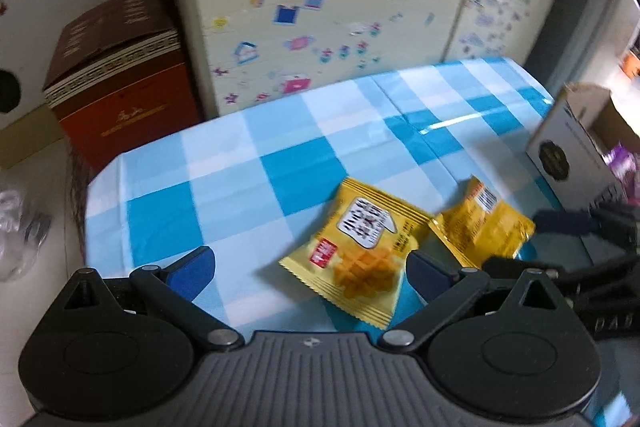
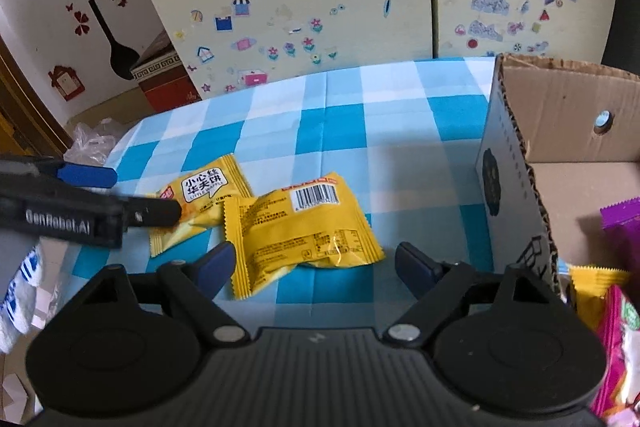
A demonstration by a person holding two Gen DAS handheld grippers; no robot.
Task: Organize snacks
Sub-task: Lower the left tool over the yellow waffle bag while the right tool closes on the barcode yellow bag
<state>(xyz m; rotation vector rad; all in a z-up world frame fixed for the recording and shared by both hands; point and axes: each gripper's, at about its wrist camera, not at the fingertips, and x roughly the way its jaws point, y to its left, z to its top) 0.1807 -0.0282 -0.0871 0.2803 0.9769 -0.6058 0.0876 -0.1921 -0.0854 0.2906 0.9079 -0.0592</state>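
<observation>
Two yellow snack packets lie on the blue checked tablecloth (image 1: 224, 163). The face-up waffle packet (image 1: 356, 251) lies between the fingers of my open left gripper (image 1: 312, 267); it also shows in the right wrist view (image 2: 200, 203). The second packet (image 2: 300, 231), barcode side up, overlaps it and lies between the fingers of my open right gripper (image 2: 312, 263); it also shows in the left wrist view (image 1: 484, 223). Neither gripper holds anything. The left gripper (image 2: 132, 195) enters the right wrist view from the left.
An open cardboard box (image 2: 516, 163) stands at the table's right, holding purple, pink and yellow snack packets (image 2: 616, 311). A stickered cream cabinet (image 2: 320, 7) stands behind the table. A red-brown box (image 1: 116, 87) and plastic bag (image 2: 92, 143) sit to the left.
</observation>
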